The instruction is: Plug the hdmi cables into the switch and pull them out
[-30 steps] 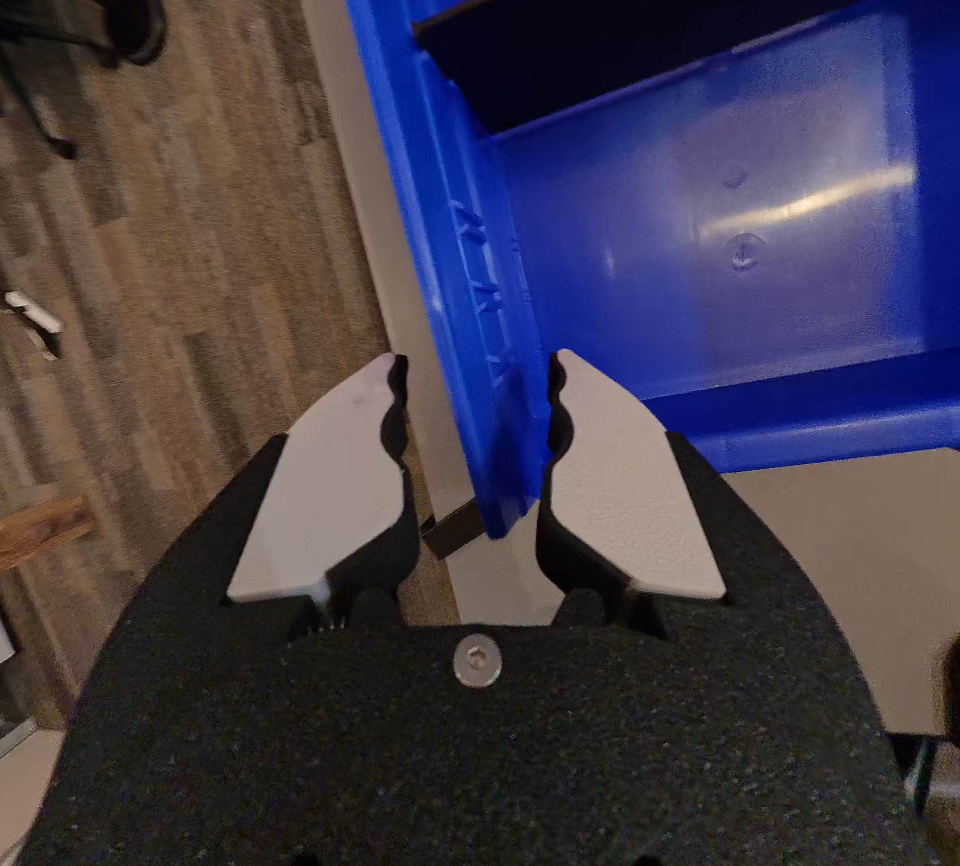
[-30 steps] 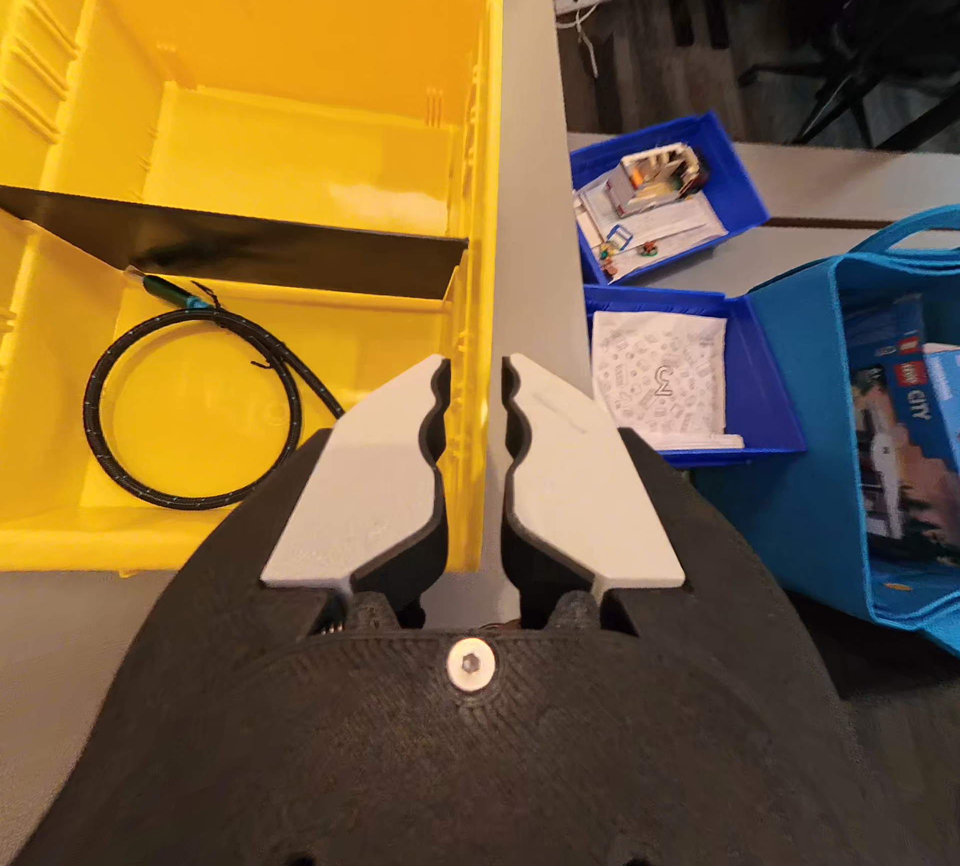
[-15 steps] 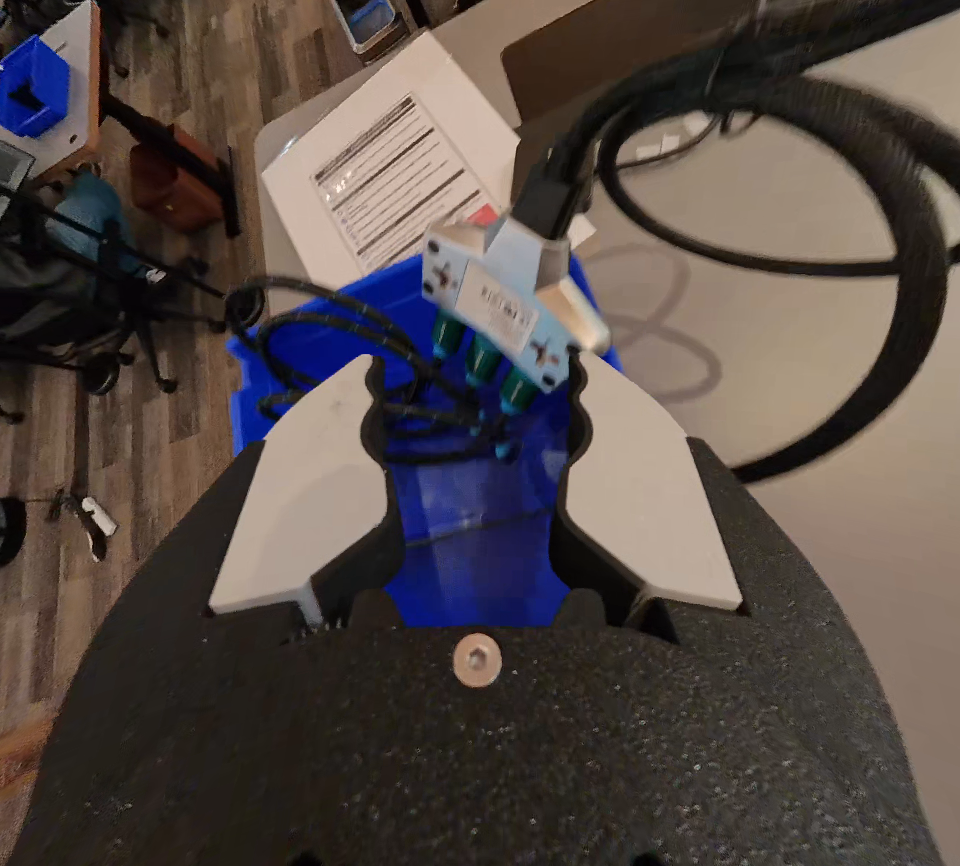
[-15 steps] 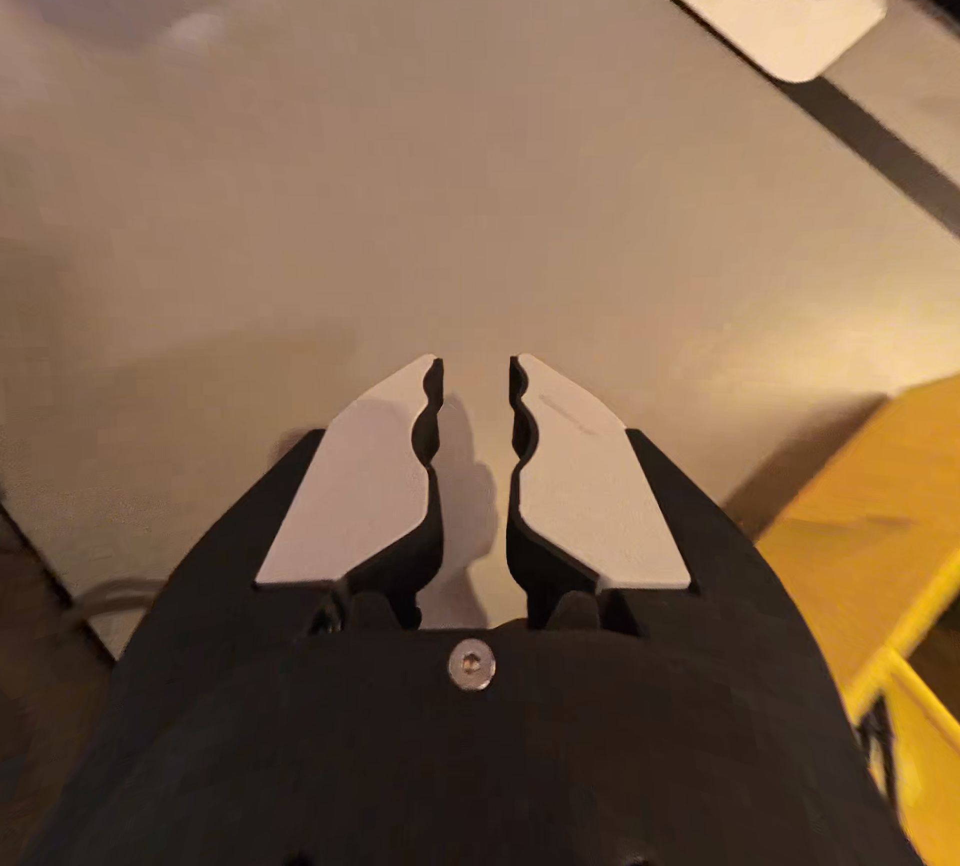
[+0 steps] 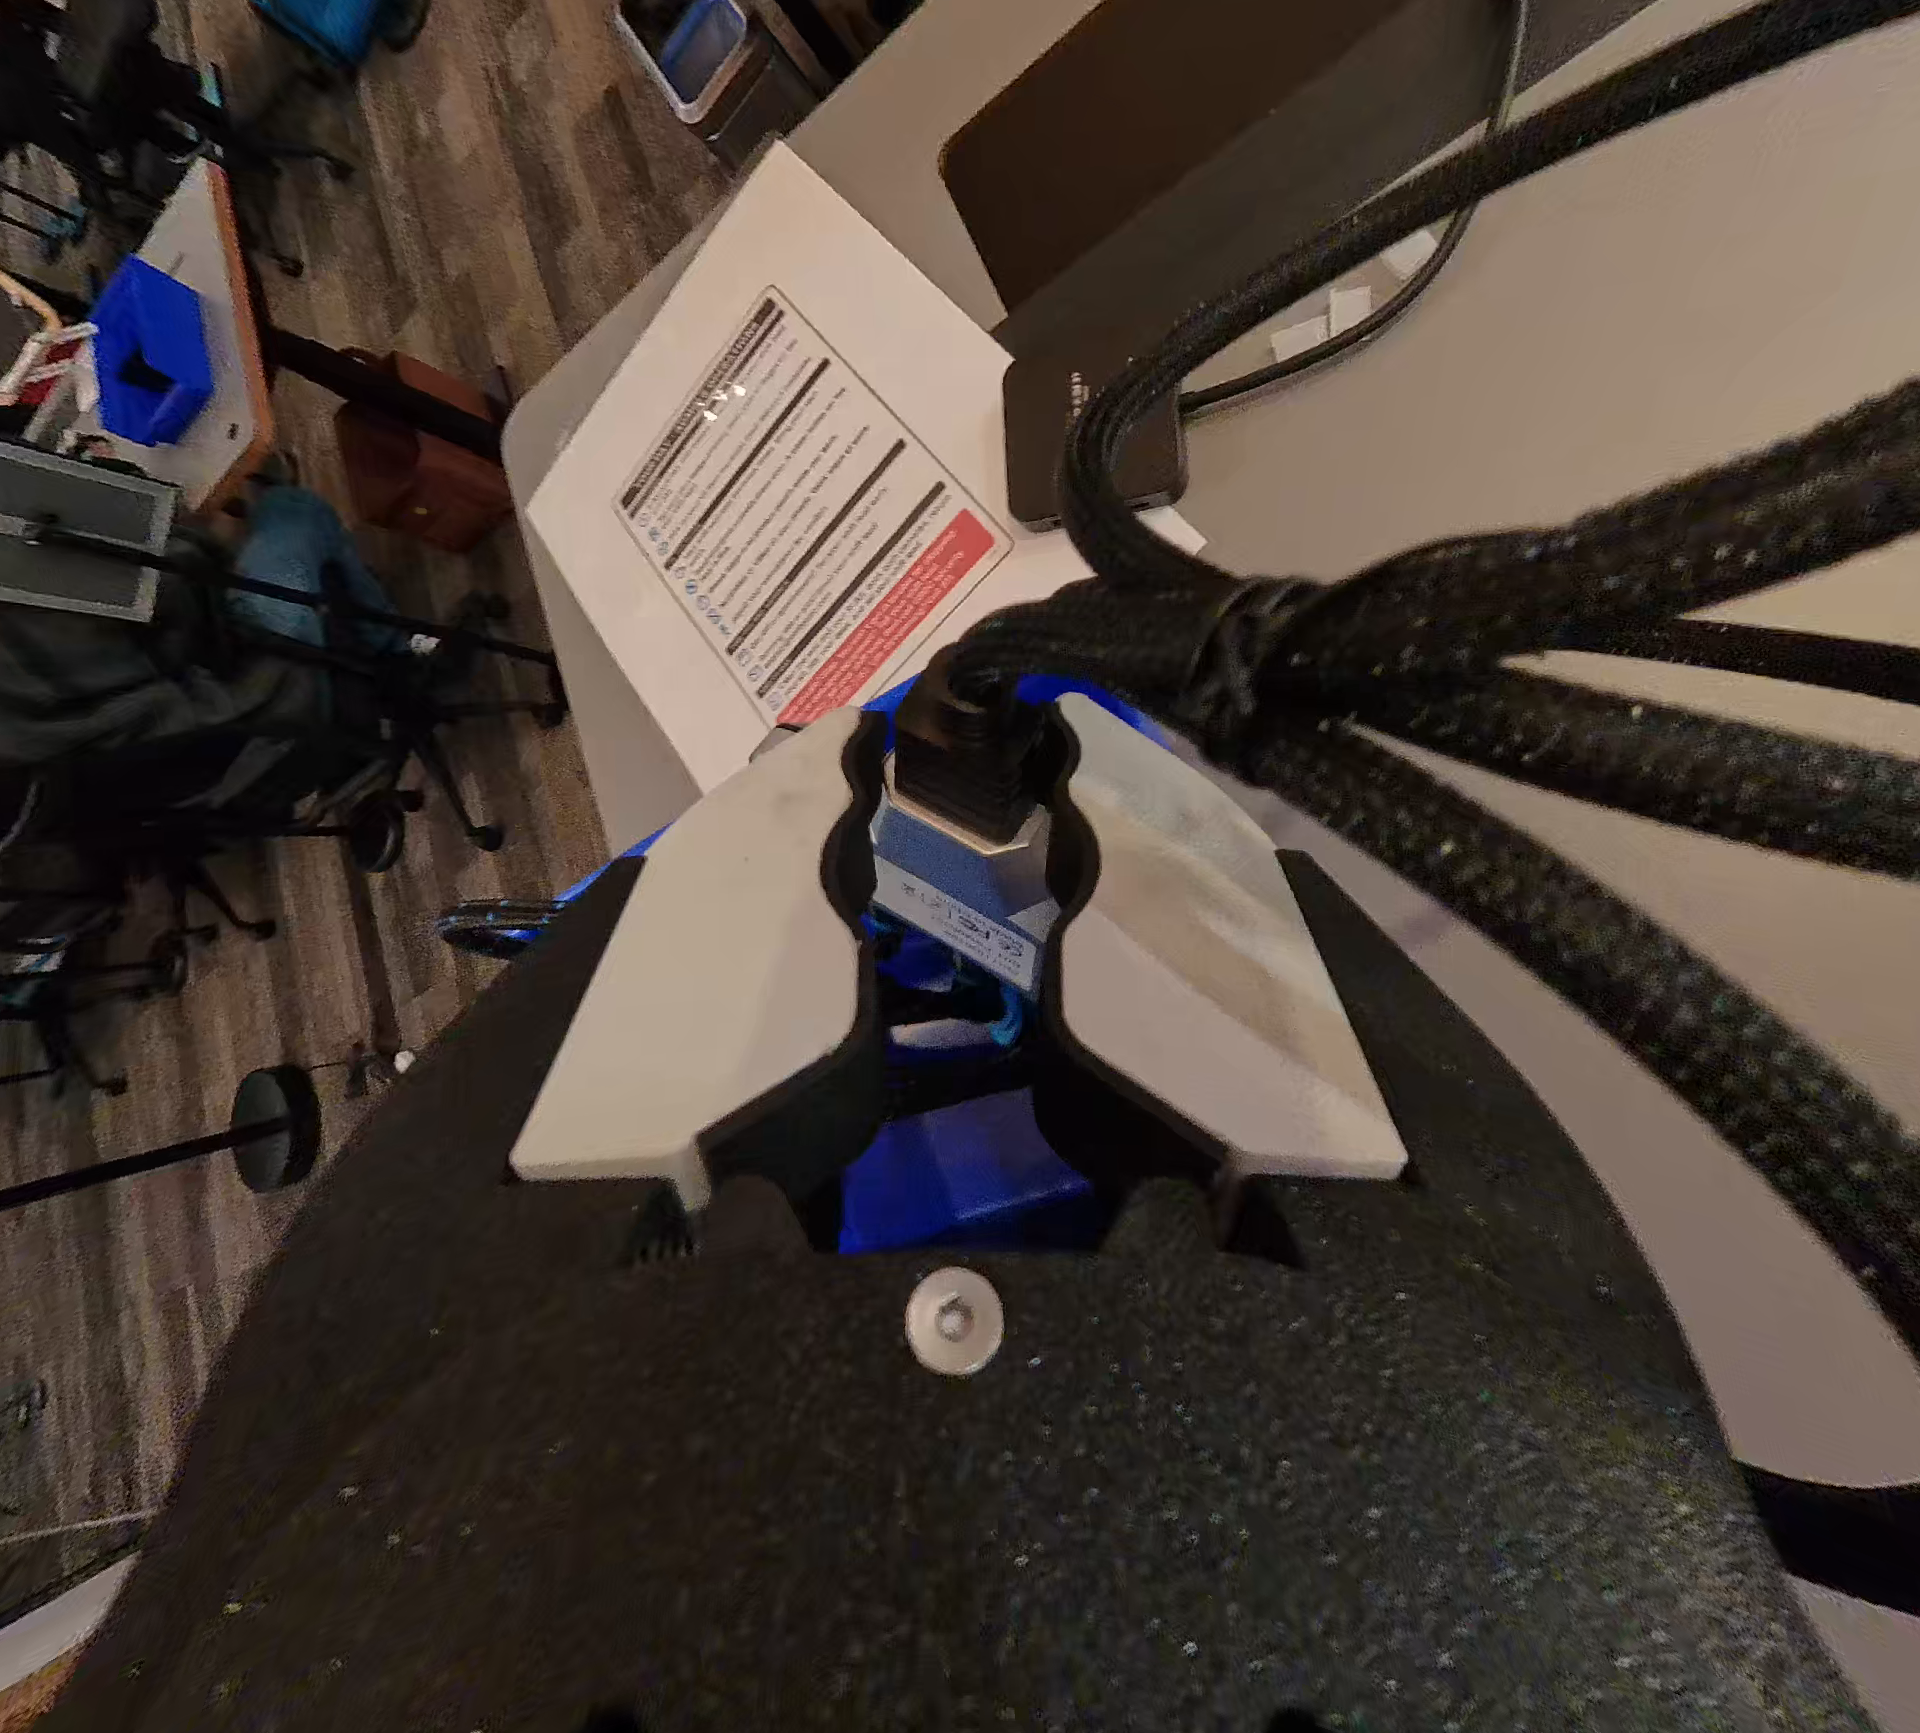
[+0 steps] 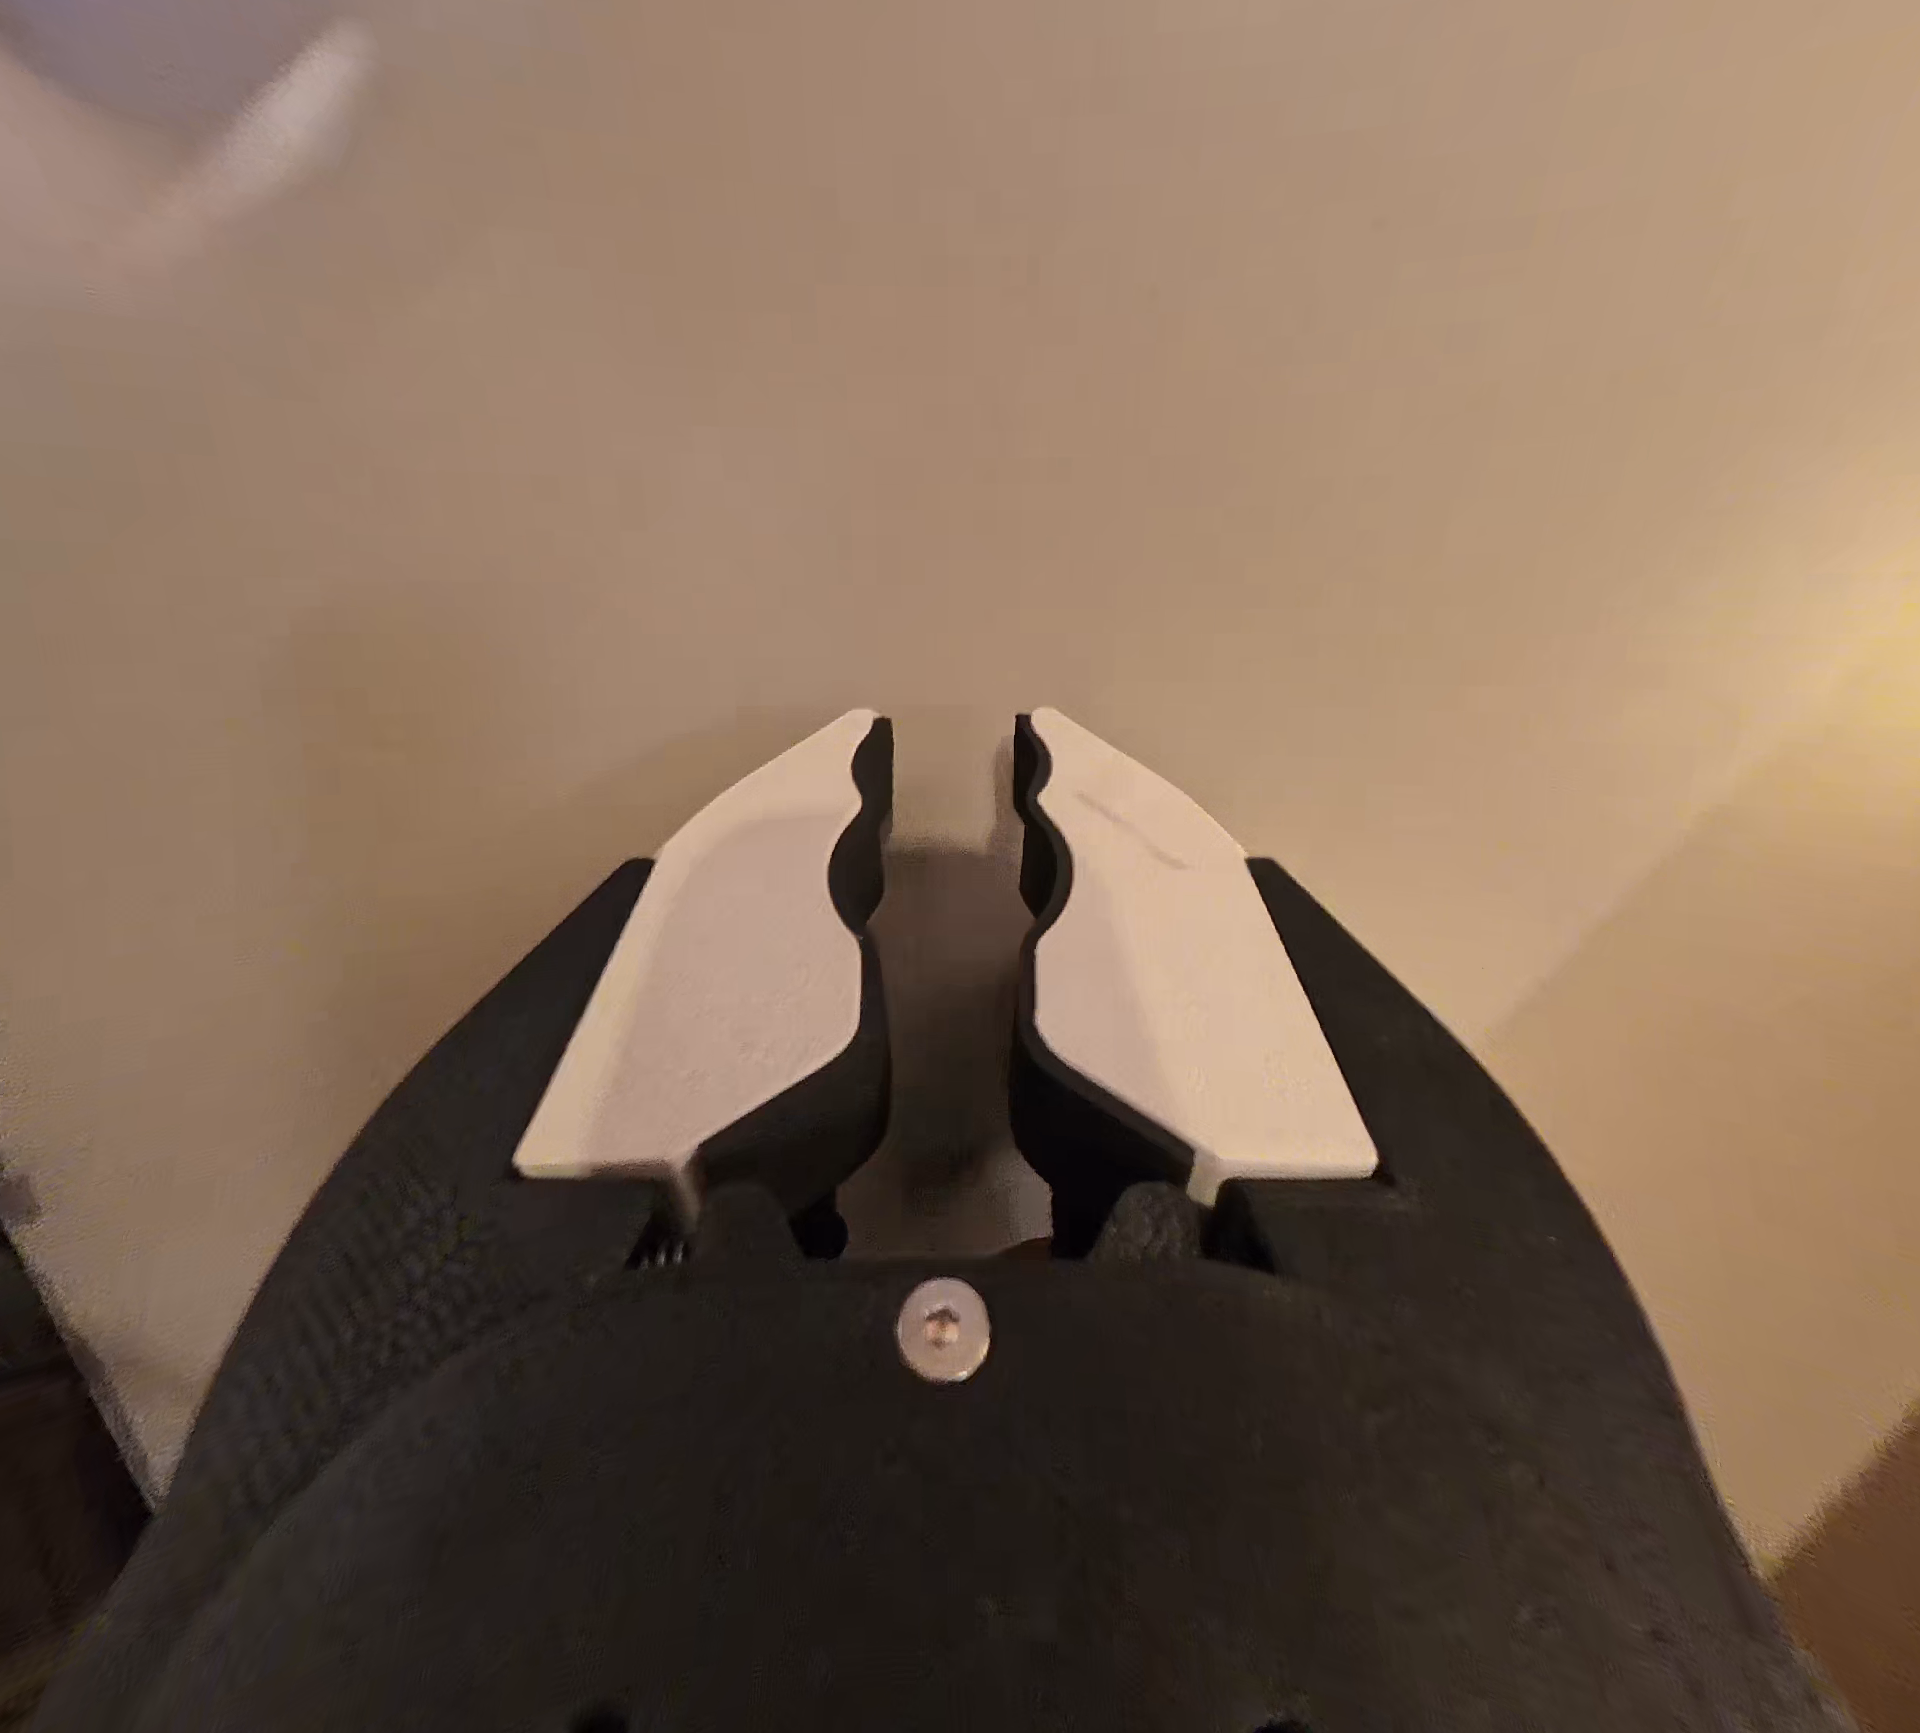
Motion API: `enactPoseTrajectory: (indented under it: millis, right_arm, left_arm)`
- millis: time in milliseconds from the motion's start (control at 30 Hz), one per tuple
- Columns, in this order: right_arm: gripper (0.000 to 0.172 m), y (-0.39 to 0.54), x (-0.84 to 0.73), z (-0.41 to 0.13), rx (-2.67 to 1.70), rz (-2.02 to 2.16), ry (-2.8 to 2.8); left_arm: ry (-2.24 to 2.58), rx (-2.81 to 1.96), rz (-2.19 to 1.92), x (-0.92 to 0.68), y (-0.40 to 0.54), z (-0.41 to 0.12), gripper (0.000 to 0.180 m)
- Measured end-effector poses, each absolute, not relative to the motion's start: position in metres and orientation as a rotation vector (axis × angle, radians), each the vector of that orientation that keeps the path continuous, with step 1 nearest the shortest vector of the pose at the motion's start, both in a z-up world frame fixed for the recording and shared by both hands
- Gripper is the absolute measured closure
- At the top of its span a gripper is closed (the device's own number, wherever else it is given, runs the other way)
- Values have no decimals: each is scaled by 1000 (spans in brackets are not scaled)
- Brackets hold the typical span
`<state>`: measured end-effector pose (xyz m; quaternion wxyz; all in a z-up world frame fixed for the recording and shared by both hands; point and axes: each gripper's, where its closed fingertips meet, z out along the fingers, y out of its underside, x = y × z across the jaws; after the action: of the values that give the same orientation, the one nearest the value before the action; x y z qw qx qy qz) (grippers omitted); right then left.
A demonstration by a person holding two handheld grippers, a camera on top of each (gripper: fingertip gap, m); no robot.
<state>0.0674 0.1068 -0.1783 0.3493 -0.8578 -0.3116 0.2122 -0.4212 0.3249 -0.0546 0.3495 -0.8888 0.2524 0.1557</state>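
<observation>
Here the silver connector block (image 5: 961, 862) points lengthwise along the jaws.

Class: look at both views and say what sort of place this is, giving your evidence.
Probably an office or lab workroom: grey wood-look plank floor, black wheeled office chairs, pale grey desk bearing black braided cables.

Braided cables (image 5: 1558, 644) crowd L gripper (image 5: 961, 748) front/right; tabletop (image 6: 935, 281) ahead of R gripper (image 6: 953, 727) seems open.
</observation>
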Motion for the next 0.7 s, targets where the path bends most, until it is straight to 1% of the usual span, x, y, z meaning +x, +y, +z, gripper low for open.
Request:
enactPoseTrajectory:
  millis: [100,200,300,433,567,633,700]
  right_arm:
    - [152,107,68,-176,-2202,567,-794]
    - [152,109,68,-176,-2213,598,-769]
    - [152,110,66,-177,-2219,611,-771]
    - [151,110,63,-178,-2224,610,-798]
    - [150,112,58,-178,-2220,622,-809]
    - [149,114,54,-177,-2210,629,-815]
    - [148,115,47,-174,-2191,649,-821]
  left_arm:
    - [617,-2249,458,-434,314,-28,157]
    - [513,-2170,375,-443,302,9,156]
    - [429,-2072,363,-455,286,56,155]
    - [453,-1877,297,-438,261,128,155]
    - [510,-1678,55,-381,234,189,155]
    - [556,-1612,-103,-343,224,203,155]
    - [611,-1544,-304,-299,216,205,155]
